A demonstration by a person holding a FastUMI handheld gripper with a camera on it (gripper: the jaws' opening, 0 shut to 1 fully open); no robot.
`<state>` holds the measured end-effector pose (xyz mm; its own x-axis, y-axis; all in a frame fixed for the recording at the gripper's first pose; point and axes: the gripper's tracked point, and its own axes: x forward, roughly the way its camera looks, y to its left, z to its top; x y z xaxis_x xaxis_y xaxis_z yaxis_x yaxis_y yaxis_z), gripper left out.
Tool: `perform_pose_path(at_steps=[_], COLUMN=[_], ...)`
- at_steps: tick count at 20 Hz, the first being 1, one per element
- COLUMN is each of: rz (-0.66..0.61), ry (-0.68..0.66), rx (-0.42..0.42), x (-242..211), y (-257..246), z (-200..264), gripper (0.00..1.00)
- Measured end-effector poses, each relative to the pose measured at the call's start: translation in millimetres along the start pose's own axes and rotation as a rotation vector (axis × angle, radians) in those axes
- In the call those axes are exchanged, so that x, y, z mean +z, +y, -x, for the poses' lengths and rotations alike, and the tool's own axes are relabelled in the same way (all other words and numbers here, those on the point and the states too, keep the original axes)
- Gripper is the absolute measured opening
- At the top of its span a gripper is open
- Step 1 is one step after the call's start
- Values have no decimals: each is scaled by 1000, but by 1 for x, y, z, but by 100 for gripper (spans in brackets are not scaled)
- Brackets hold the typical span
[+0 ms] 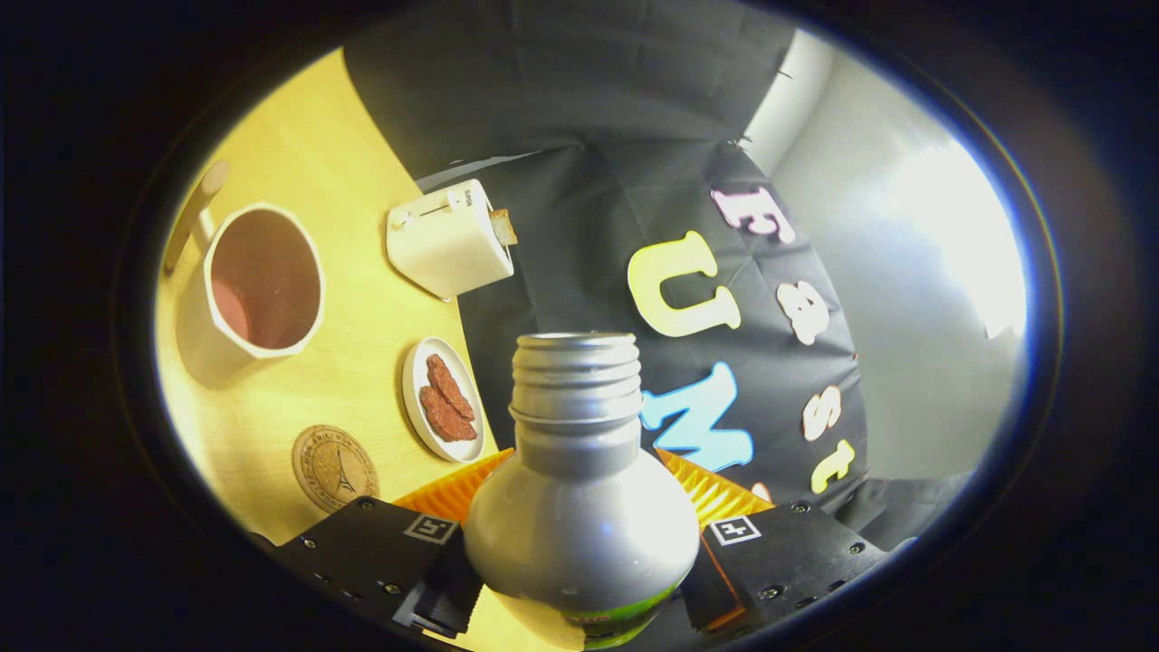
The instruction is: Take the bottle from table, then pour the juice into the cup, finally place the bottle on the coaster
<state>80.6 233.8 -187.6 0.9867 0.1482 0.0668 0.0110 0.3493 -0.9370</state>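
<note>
Bottle [579, 507], pinched between the gripper [579, 566] fingers, is tilted, seemingly mid-pour; next, aim its mouth left at the cup [264, 281].

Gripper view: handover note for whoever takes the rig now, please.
Tool: shut on the bottle, both fingers pressing its body; bottle is uncapped and lifted off the table, with the view tilted.
Cup: on the table beyond the fingers, mouth open; its inside looks dark, and whether it holds juice cannot be told.
Coaster: on the table between the cup and the fingers, bare.
Also there: toaster, plate of snacks beside the coaster.
Done: bottle taken.
Left: pouring, if not done, then set the bottle on the coaster.
</note>
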Motion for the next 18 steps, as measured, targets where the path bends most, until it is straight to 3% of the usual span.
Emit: perform_pose_path(at_steps=[6,18], rz=[-235,-892], ry=[87,31], rx=[103,148], x=[-12,14], y=[24,5], z=[-5,-11], gripper=[85,85])
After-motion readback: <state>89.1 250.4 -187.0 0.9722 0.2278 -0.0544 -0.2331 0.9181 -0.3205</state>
